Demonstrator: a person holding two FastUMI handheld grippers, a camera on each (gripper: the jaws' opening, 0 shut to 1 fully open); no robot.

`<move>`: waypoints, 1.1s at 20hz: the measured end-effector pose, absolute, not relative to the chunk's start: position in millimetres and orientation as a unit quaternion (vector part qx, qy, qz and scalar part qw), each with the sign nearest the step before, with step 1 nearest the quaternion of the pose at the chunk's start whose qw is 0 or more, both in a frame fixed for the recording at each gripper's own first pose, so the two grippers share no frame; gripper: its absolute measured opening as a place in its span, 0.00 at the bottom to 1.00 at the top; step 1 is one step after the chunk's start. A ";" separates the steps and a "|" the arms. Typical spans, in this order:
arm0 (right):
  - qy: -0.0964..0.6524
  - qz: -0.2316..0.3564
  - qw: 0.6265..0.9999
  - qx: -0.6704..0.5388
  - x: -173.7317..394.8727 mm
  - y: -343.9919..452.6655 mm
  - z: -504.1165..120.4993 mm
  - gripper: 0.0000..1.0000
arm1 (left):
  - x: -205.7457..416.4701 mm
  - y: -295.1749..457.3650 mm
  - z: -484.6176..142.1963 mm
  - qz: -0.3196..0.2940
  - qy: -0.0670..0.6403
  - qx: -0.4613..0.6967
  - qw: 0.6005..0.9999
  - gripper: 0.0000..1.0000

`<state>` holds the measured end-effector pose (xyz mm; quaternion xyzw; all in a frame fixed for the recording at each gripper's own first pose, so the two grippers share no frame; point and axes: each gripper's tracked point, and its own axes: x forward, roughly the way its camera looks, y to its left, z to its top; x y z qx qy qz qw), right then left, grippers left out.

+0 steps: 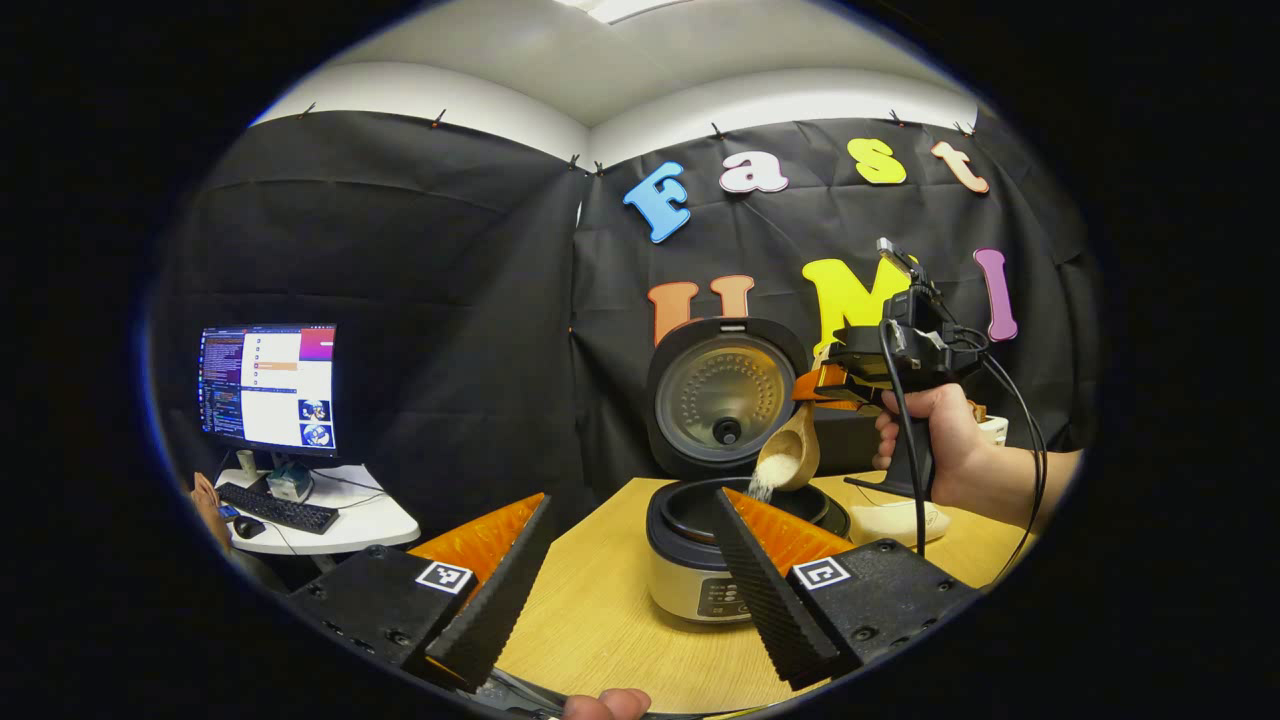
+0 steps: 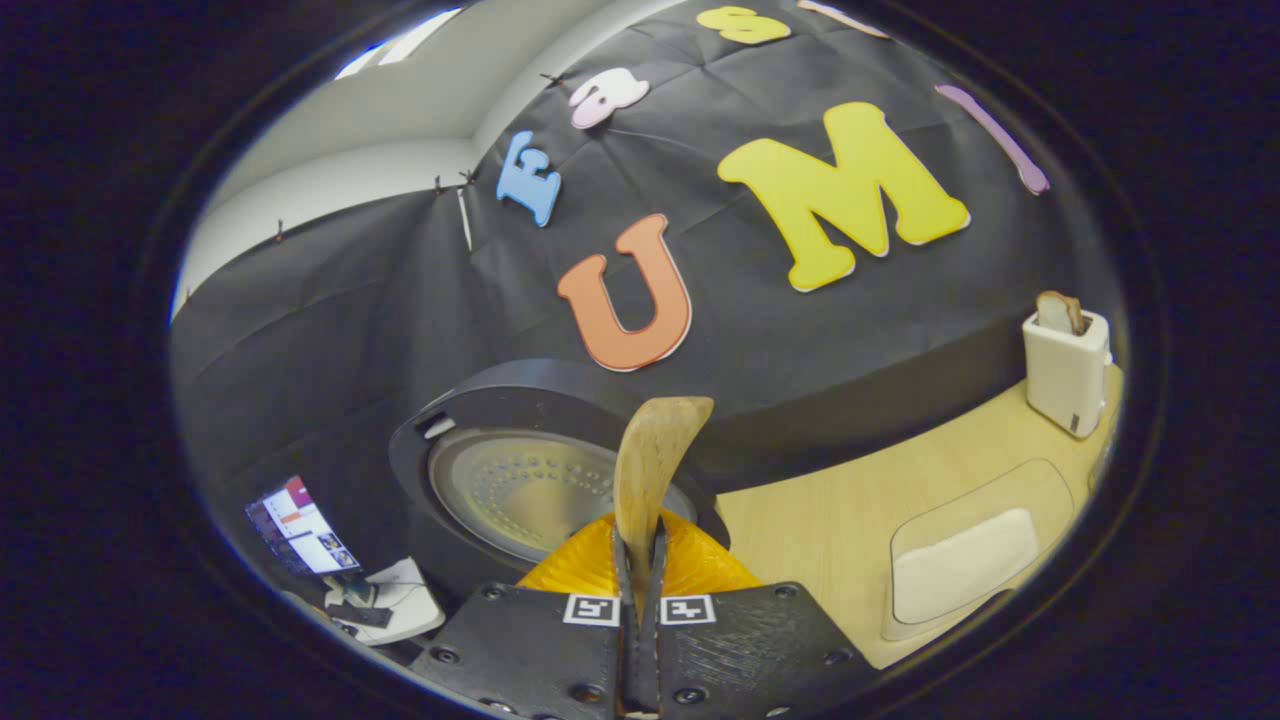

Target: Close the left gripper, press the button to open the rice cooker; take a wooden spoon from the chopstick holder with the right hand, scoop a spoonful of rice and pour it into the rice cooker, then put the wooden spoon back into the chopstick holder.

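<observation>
Wooden spoon (image 1: 790,452) tipped over open rice cooker (image 1: 715,540), rice (image 1: 762,482) spilling into pot. Spoon looks light, stiff; hold at handle, as now. Right gripper (image 2: 640,545) clamped narrow on handle. Left gripper (image 1: 630,560) wide, empty, near cooker's front.

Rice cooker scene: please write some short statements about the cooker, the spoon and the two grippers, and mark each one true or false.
1. The lid of the rice cooker stands open. True.
2. The wooden spoon is tipped and rice falls from it toward the cooker's pot. True.
3. The right gripper is open and holds nothing. False: its fingers are shut on the spoon's handle.
4. The left gripper is shut on the cooker's button. False: its fingers are spread apart in front of the cooker and hold nothing.
5. The cooker stands on a wooden table. True.
6. The hand holding the right gripper wears a glove. False: it is bare.
</observation>
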<state>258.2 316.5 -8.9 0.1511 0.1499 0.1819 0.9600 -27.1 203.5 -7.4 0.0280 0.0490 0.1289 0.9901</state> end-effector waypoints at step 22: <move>0.028 0.220 0.968 -0.120 238.9 362.2 11.6 0.00 | -35.7 212.5 2.3 0.134 0.027 0.008 0.991 1.00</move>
